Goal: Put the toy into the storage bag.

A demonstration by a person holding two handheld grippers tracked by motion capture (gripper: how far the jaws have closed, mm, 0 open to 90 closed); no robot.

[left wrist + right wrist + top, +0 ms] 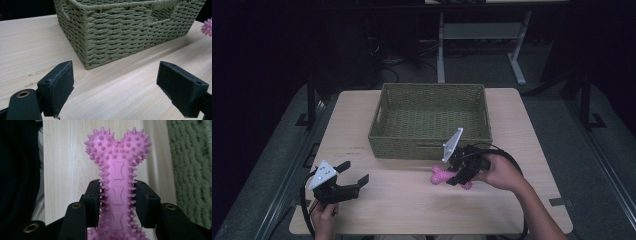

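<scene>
- Closest in, the right gripper [117, 202] has its two black jaws pressed against both sides of the pink bone toy [117, 182], clamped on the shaft at about its middle.
- The toy's long axis runs straight out along the jaws; in the high view the toy [441, 175] lies across the table [402, 210], free knob pointing to the person's left.
- It sits just in front of the basket [430, 118]'s near wall, outside it; whether it rests on the wood or is just lifted, I can't tell.
- The basket lies straight beyond the toy, so my read is up and over that near wall.
- The left gripper [343, 181] hangs well apart at the near left corner, jaws spread wide, nothing between them.
- The toy: bubble-gum pink, covered in soft nubs, with small bone shapes stamped down the shaft, rubbery-looking.
</scene>
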